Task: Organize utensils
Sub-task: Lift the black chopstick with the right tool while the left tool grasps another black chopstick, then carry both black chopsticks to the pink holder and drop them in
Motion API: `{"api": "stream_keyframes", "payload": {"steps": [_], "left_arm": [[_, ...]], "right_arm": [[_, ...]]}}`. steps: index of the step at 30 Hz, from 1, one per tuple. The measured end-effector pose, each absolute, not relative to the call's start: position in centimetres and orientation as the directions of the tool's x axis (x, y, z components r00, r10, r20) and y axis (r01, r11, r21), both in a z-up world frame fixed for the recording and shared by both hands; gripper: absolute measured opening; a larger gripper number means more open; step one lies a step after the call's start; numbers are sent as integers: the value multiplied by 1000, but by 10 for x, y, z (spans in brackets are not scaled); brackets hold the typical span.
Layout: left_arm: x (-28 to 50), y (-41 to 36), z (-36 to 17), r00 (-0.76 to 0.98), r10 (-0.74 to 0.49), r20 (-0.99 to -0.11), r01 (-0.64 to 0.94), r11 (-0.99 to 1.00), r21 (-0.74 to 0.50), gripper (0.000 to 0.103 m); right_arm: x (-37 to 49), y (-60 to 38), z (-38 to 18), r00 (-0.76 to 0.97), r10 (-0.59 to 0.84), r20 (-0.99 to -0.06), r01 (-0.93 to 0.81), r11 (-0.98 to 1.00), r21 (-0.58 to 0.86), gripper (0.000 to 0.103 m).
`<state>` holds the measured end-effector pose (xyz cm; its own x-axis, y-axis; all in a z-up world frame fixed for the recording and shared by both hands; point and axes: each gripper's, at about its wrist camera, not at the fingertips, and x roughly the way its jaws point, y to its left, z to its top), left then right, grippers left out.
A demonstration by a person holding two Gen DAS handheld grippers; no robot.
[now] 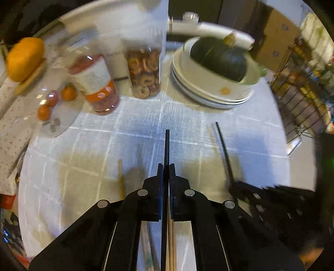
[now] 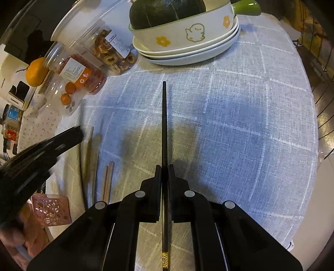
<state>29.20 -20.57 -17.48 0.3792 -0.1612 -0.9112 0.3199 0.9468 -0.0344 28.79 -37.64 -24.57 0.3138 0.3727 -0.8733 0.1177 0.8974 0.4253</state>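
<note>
My left gripper [image 1: 166, 166] is shut on a black chopstick [image 1: 167, 146] that sticks out forward above the tablecloth. My right gripper [image 2: 165, 167] is shut on a second black chopstick [image 2: 164, 121] with a gold end; that chopstick also shows in the left wrist view [image 1: 223, 150], held by the blurred right gripper [image 1: 235, 185]. Wooden chopsticks [image 2: 108, 181] lie on the cloth at the left, beside a pink perforated holder [image 2: 52, 208]. More wooden chopsticks [image 1: 170, 246] lie under my left gripper. The left gripper [image 2: 41, 150] is blurred in the right wrist view.
At the back, a dark green squash [image 2: 167, 12] sits in a duck-print bowl [image 2: 194, 31] on stacked plates [image 2: 187, 54]. Two snack jars [image 2: 112, 50], an orange [image 2: 35, 72] and small tomatoes [image 2: 65, 98] stand at the back left. A wire rack [image 1: 300, 100] stands right of the table.
</note>
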Motion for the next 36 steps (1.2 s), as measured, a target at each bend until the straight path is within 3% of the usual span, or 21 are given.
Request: {"api": "stream_keyframes", "payload": {"steps": [17, 27, 36], "left_arm": [[164, -107, -94, 533, -186, -826, 246, 968, -59, 4], [136, -52, -66, 541, -172, -823, 186, 979, -82, 4], [135, -9, -35, 567, -194, -800, 126, 981, -148, 4]], "right_arm": [[257, -324, -191, 346, 391, -853, -15, 911, 412, 6], [243, -246, -133, 385, 478, -790, -202, 878, 433, 6], [236, -194, -123, 352, 535, -768, -291, 842, 453, 6]]}}
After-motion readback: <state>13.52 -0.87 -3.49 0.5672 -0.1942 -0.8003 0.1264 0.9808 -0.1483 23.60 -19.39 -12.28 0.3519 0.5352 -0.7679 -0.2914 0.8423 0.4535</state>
